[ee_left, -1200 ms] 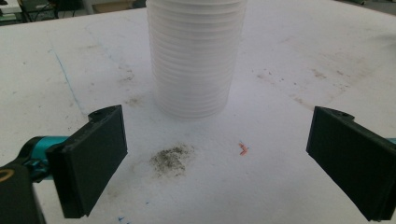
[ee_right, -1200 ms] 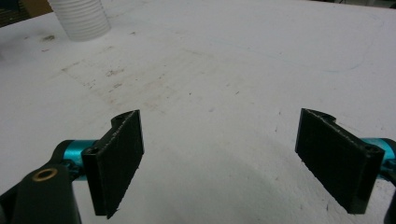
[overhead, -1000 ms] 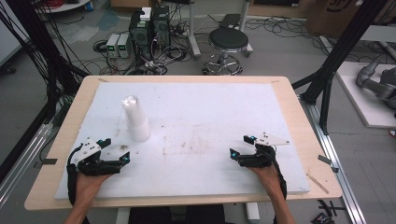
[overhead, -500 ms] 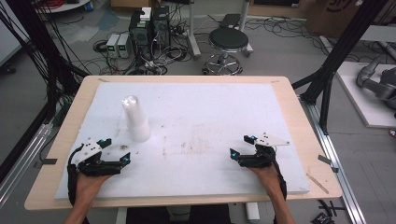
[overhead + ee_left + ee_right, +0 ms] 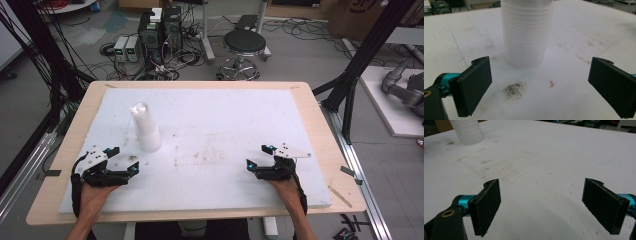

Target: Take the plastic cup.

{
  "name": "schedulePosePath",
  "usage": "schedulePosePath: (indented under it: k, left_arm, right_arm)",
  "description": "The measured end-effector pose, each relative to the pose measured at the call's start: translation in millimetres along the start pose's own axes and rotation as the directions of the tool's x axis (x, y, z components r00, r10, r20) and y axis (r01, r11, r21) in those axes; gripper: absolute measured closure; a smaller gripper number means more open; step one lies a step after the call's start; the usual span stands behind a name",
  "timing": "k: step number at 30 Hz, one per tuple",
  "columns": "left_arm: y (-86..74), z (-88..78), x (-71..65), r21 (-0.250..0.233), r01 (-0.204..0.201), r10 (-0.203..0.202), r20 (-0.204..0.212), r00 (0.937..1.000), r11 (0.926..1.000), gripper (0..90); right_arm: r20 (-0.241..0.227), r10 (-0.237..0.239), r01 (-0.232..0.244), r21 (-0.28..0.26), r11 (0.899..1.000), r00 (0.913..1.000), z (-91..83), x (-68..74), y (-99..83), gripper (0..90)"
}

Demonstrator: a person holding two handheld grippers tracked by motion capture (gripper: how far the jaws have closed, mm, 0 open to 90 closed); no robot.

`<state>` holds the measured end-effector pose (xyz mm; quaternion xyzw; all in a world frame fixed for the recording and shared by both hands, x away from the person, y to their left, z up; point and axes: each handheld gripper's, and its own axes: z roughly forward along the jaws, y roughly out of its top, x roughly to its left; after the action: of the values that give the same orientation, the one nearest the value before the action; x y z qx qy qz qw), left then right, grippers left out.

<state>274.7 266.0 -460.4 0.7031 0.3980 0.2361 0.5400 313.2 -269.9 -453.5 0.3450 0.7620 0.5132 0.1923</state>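
1. The stack of white cups (image 5: 145, 129) stands upside down at the left of the high view, on the white foam sheet (image 5: 215, 125) that covers the counter (image 5: 320, 125). The left gripper (image 5: 122, 160) sits just below it in the frame, fingers (image 5: 471, 85) spread wide and holding nothing.
2. In the left gripper view the stack fills the top centre, close ahead and roughly in line with the gap between the jaws. It is tall and narrow, so a finger that arrives off-centre would likely push it over or skid it across the foam rather than grip it.
3. The cups look thin and ribbed; too hard a squeeze could crush the wall, and a pinch on the outer cup alone may lift one cup and leave the rest.
4. The right gripper (image 5: 257, 157) rests at the lower right of the high view, well apart from the stack, fingers (image 5: 486, 205) likewise released and empty. It cannot steady the stack from there.
5. Nothing lies between either gripper and the stack; the foam shows smudges only. A stool (image 5: 244, 42) and computer boxes (image 5: 160, 30) stand on the floor at the top of the frame, clear of the work.
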Motion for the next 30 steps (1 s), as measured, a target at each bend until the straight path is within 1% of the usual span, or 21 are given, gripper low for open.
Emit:
schedulePosePath:
  k: [1,2,4,5,7,8,9,10,11,12,13,16,18,19,22,23,24,25,27,30]
  left_arm:
    - [0.0,0.0,0.0,0.000,0.000,0.000,0.000,1.0000,1.0000,5.0]
    - [3.5,-1.3,0.5,-0.018,-0.006,0.006,0.008,1.0000,0.9998,5.0]
    - [10.7,-4.2,1.8,-0.036,-0.023,0.024,0.018,0.9996,0.9991,5.0]
    - [14.2,-5.0,3.6,-0.034,-0.027,0.028,0.027,0.9992,0.9990,5.0]
    - [21.5,-7.0,7.8,-0.027,-0.009,0.010,0.042,0.9991,0.9996,5.0]
    - [26.9,-8.4,10.5,-0.026,-0.001,0.002,0.050,0.9987,0.9997,5.0]
    - [30.4,-9.4,12.1,-0.028,-0.002,0.003,0.055,0.9985,0.9996,5.0]
    - [40.8,-11.6,15.0,-0.037,-0.006,0.009,0.068,0.9976,0.9993,5.0]
    - [40.8,-11.6,15.0,-0.037,-0.006,0.009,0.068,0.9976,0.9993,5.0]
    - [52.3,-13.3,17.5,-0.042,-0.016,0.019,0.086,0.9961,0.9990,5.0]
    - [52.3,-13.3,17.5,-0.042,-0.016,0.019,0.086,0.9961,0.9990,5.0]
    - [70.0,-14.8,20.9,-0.056,-0.033,0.039,0.105,0.9936,0.9978,5.0]
    - [82.3,-15.2,23.4,-0.063,-0.049,0.056,0.111,0.9923,0.9968,5.0]
    - [86.0,-15.0,24.4,-0.063,-0.055,0.062,0.114,0.9915,0.9965,5.0]
    - [99.7,-12.1,28.6,-0.045,-0.073,0.078,0.119,0.9898,0.9963,5.0]
    - [102.4,-11.4,29.7,-0.042,-0.074,0.079,0.122,0.9894,0.9963,5.0]
    - [109.3,-9.7,32.5,-0.039,-0.069,0.074,0.135,0.9881,0.9968,5.0]
    - [109.3,-9.7,32.5,-0.039,-0.069,0.074,0.135,0.9881,0.9968,5.0]
    - [115.2,-7.4,34.7,-0.035,-0.070,0.074,0.145,0.9867,0.9970,5.0]
    - [123.9,-2.8,37.2,-0.012,-0.074,0.075,0.159,0.9843,0.9972,5.0]
  right_arm:
    - [0.000,0.000,0.000,0.000,1.000,1.0000,0.0,0.0,0.0,15.2]
    - [-0.002,0.003,-0.003,0.002,1.000,1.0000,0.2,-0.1,0.1,15.2]
    - [-0.004,0.003,-0.003,0.004,1.000,1.0000,0.2,-0.3,0.1,15.2]
    - [-0.008,0.005,-0.005,0.004,1.000,1.0000,0.3,-0.7,0.2,15.2]
    - [-0.014,0.007,-0.007,0.003,1.000,0.9999,0.3,-1.2,0.2,15.2]
    - [-0.013,0.000,0.000,0.001,1.000,0.9999,0.3,-2.0,0.2,15.2]
    - [-0.017,0.007,-0.007,0.004,1.000,0.9998,0.4,-1.5,0.2,15.2]
    - [-0.017,0.006,-0.006,0.006,1.000,0.9998,0.7,-1.6,0.3,15.2]
    - [-0.017,0.006,-0.006,0.006,1.000,0.9998,0.7,-1.6,0.3,15.2]
    - [-0.020,0.007,-0.007,0.010,1.000,0.9998,1.1,-1.5,0.4,15.2]
    - [-0.020,0.007,-0.007,0.010,1.000,0.9998,1.1,-1.5,0.4,15.2]
    - [-0.027,0.013,-0.012,0.014,1.000,0.9995,1.4,-1.6,0.6,15.2]
    - [-0.025,0.011,-0.011,0.015,1.000,0.9996,1.5,-1.8,0.6,15.2]
    - [-0.028,0.008,-0.008,0.014,1.000,0.9996,1.7,-2.3,0.6,15.2]
    - [-0.025,0.010,-0.009,0.014,1.000,0.9996,1.6,-2.0,0.6,15.2]
    - [-0.024,0.009,-0.009,0.015,1.000,0.9997,1.6,-1.8,0.6,15.2]
    - [-0.023,0.008,-0.008,0.019,1.000,0.9997,1.8,-1.8,0.6,15.2]
    - [-0.023,0.008,-0.008,0.019,1.000,0.9997,1.8,-1.8,0.6,15.2]
    - [-0.022,0.014,-0.013,0.026,1.000,0.9997,2.4,-1.7,1.0,15.2]
    - [-0.025,0.021,-0.020,0.037,0.999,0.9995,3.3,-2.5,1.3,15.2]
